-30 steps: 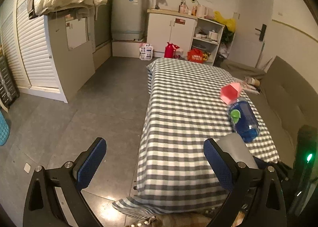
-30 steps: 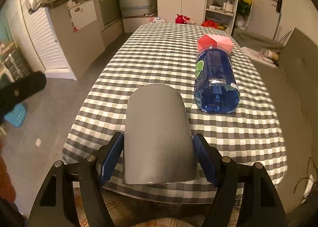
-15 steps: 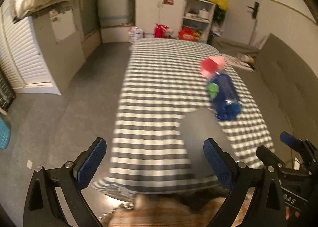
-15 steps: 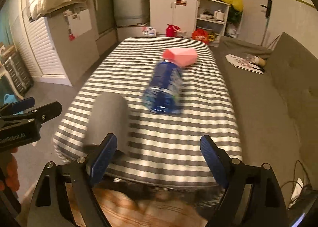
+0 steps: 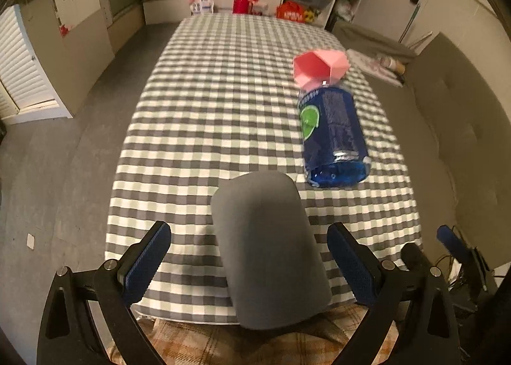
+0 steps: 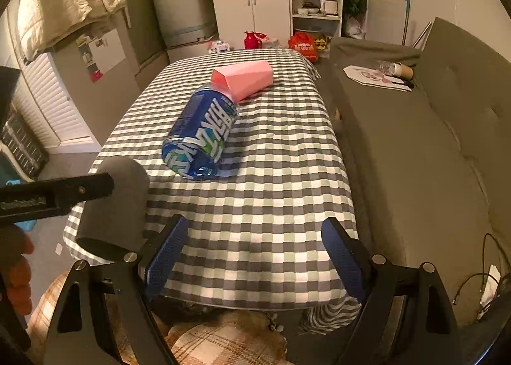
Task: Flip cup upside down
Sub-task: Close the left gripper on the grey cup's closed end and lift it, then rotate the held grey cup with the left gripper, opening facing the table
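Note:
A grey cup lies on its side at the near edge of the checked table, its closed end pointing away and its open mouth toward me. My left gripper is open, its jaws on either side of the cup without touching. In the right wrist view the cup lies at the left, partly behind the left gripper's black finger. My right gripper is open and empty over the table's near edge, to the right of the cup.
A blue bottle lies on its side just beyond the cup, with a pink paper cup behind it. A grey sofa runs along the table's right side. Cabinets and a fridge stand at the far wall.
My right gripper has let go of the grey cup, opened and moved off to the right. My left gripper has swung in from the left and now straddles the cup.

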Demonstrator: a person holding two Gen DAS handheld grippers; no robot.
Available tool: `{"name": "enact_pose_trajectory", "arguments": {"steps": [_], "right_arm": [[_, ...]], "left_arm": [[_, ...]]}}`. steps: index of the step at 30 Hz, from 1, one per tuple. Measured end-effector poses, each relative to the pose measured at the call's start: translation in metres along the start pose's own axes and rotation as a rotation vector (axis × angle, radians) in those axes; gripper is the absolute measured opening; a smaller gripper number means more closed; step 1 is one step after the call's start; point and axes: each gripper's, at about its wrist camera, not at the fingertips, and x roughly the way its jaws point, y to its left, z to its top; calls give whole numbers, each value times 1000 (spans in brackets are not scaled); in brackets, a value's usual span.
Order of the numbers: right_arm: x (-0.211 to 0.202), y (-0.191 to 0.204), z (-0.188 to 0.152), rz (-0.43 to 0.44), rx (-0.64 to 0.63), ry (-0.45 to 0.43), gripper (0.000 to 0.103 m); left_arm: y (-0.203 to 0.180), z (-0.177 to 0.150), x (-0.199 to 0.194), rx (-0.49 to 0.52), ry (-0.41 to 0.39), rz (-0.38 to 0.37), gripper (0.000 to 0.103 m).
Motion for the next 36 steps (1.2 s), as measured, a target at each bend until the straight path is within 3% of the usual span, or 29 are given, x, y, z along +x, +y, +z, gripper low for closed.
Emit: {"name": "enact_pose_trajectory", "arguments": {"steps": [8,11,12,15,19,25,31,34,36], "right_arm": [[16,-3,6,-9,-1,22,86],[20,-3,7,-6,3,27,86],[21,-3,6,2,9,27,86],[23,-4,5,10,16,31,86],[23,-5,5,5,22,28,86],[18,-5,5,0,22,14,86],[17,-6,2,-4,28,17,86],[18,-7,0,-7,29,20,86],[19,-7,0,-9,28,24,86]], "left_arm": [[-4,7,29,19,108,-41,99],[-4,9,37,8,155,-97,99],[-4,9,40,2,175,-116,97],[-2,8,44,-1,204,-123,78],[4,8,40,-25,204,-149,78],[12,18,9,0,75,-158,78],[2,25,-6,133,-123,-56,78],[6,23,4,165,-215,-6,78],[6,16,10,192,-223,8,78]]}}
